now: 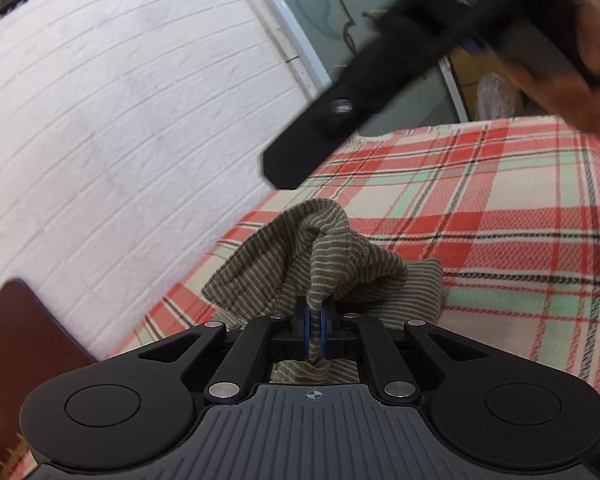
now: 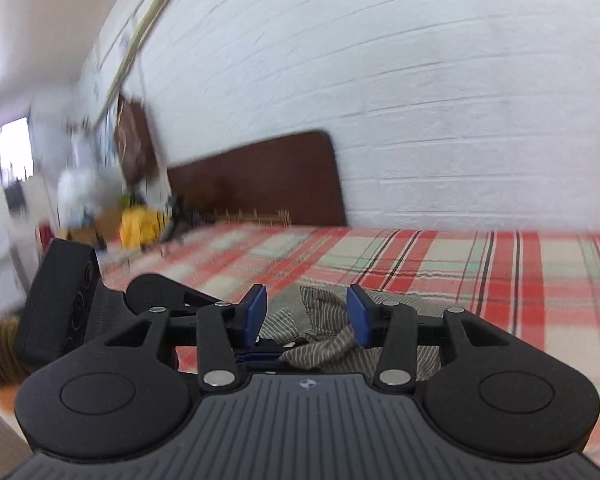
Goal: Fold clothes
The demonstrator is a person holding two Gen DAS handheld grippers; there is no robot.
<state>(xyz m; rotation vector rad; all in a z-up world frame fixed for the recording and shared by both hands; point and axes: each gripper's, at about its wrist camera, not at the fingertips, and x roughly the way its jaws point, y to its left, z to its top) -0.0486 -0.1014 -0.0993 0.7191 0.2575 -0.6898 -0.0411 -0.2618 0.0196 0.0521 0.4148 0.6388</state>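
A crumpled olive garment with thin pale stripes (image 1: 320, 256) lies bunched on a red, cream and green plaid bedcover (image 1: 480, 208). My left gripper (image 1: 315, 328) is shut on a fold of it, and the cloth rises in a peak just beyond the blue pads. My right gripper (image 2: 306, 304) is open; the striped garment (image 2: 324, 344) lies below and behind its blue fingers (image 2: 256, 312), which do not press on it. In the left wrist view the right gripper (image 1: 278, 168) hangs blurred above the bed, held by a hand (image 1: 588, 92).
A white brick wall (image 1: 120, 100) runs along the far side of the bed. A dark brown headboard (image 2: 260, 176) stands at its end. Beyond the bed lie a yellow object (image 2: 140, 224) and blurred clutter. The plaid bedcover (image 2: 480, 264) stretches wide to the right.
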